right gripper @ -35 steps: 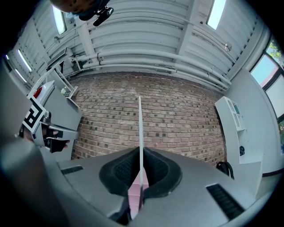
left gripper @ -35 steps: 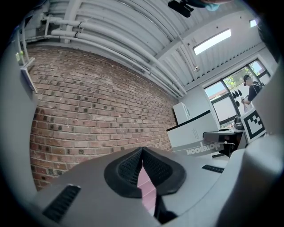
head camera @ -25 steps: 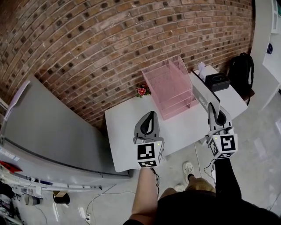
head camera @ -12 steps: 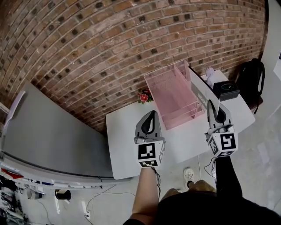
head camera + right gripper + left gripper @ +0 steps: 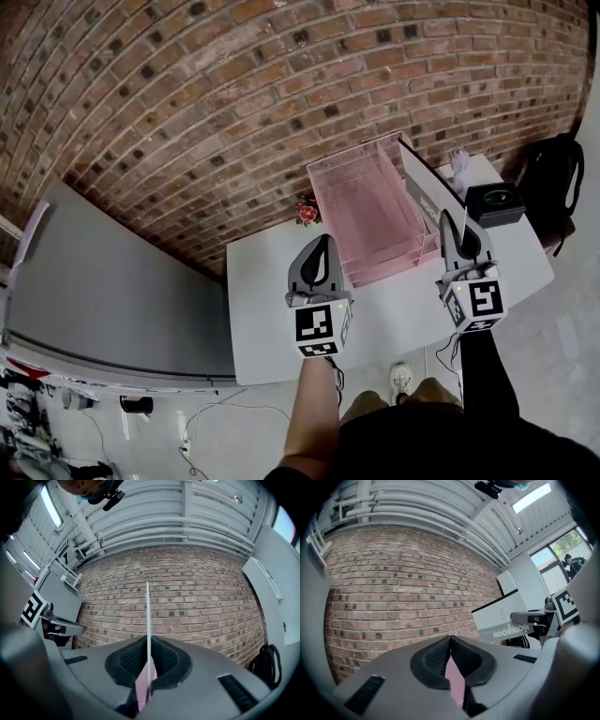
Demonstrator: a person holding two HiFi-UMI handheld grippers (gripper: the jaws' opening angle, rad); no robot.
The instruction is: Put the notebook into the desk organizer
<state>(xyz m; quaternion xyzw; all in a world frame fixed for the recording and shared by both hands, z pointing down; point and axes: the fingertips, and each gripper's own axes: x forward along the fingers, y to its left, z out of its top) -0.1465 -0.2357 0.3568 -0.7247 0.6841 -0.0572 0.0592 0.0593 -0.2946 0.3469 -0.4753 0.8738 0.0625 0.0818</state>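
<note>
Head view: my left gripper (image 5: 324, 246) hangs over the white table (image 5: 267, 309), jaws pressed together, nothing in them; my right gripper (image 5: 453, 230) pinches the notebook (image 5: 424, 187) — it stands on edge, tilted, just beside the right wall of the pink organizer (image 5: 366, 202); not in any tier; whether it touches, I cannot tell.

Left gripper view: pads meet, empty; notebook off to the right in the other jaws, brick wall behind.

Right gripper view: jaws clamped on the notebook, seen edge-on as a thin pale line — brick wall beyond.
</note>
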